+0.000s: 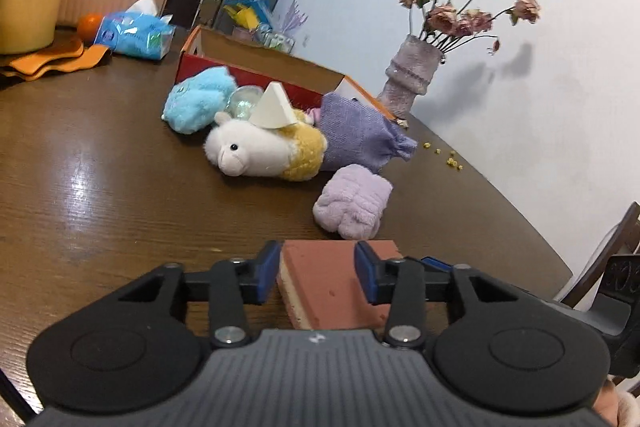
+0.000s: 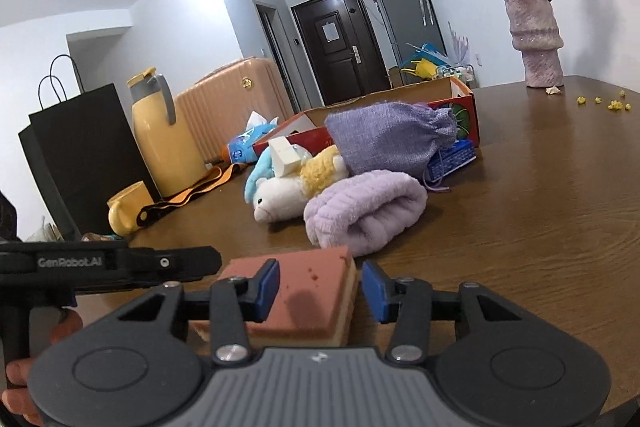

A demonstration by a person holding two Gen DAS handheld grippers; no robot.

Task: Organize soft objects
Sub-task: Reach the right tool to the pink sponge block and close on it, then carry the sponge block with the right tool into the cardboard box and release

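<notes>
A sponge [image 1: 320, 291] with a reddish top and a yellow base lies on the brown table, keeping its flat shape. My left gripper [image 1: 316, 255] stands part-open over it: one pad is at its left edge, the other over its top. My right gripper [image 2: 320, 273] is part-open over the same sponge [image 2: 316, 291], with a small gap at its right edge. Beyond lie a lilac rolled towel [image 1: 352, 203], a white plush animal [image 1: 252, 151], a blue plush [image 1: 196, 99] and a purple cloth pouch [image 1: 356, 135], in front of an open cardboard box [image 1: 256, 59].
A white wedge [image 1: 272, 107] rests on the plush animal. A vase of dried roses [image 1: 412, 75] stands at the back right, with crumbs near it. A yellow jug [image 2: 164, 139], a yellow mug [image 2: 124, 211], a black paper bag [image 2: 80, 147] and a tissue pack [image 1: 136, 35] line the left.
</notes>
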